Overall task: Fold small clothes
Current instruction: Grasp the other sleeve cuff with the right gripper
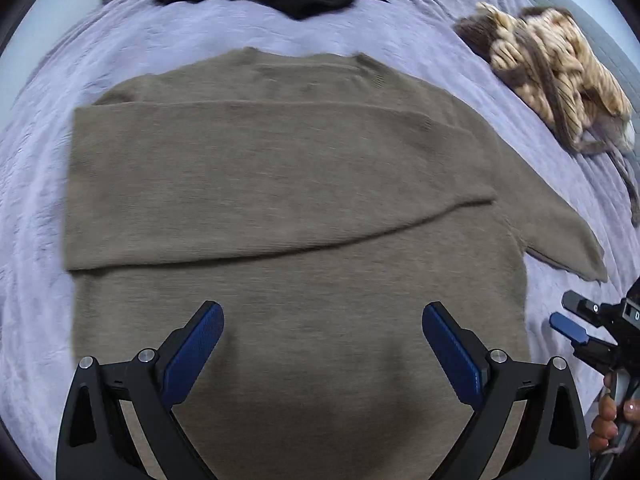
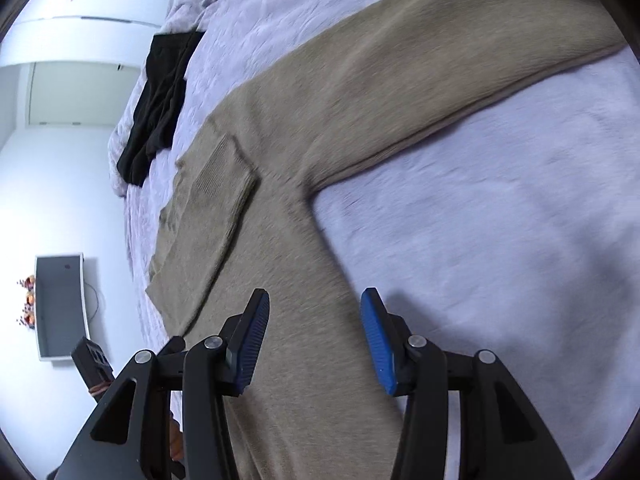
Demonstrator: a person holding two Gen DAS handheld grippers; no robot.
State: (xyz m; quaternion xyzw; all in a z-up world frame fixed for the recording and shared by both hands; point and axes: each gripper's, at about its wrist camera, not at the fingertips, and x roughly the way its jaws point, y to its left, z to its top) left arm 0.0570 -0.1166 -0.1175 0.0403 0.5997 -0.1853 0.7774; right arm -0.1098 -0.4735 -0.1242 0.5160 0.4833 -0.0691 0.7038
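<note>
The taupe sweater (image 1: 280, 184) is lying flat beneath and ahead of the jaws, with both the left gripper (image 1: 323, 322) and right gripper (image 2: 315, 312) standing apart, gripping nothing.

A bed covered with a pale lilac, crinkle-textured bedspread (image 1: 360, 36) fills most of both views. Beyond its edge in the right wrist view stands a smooth white wall (image 2: 60, 184) with a dark flat rectangular screen in a white frame (image 2: 60, 306) mounted on it. White panelled wardrobe doors (image 2: 88, 4) run alongside, evenly lit.
</note>
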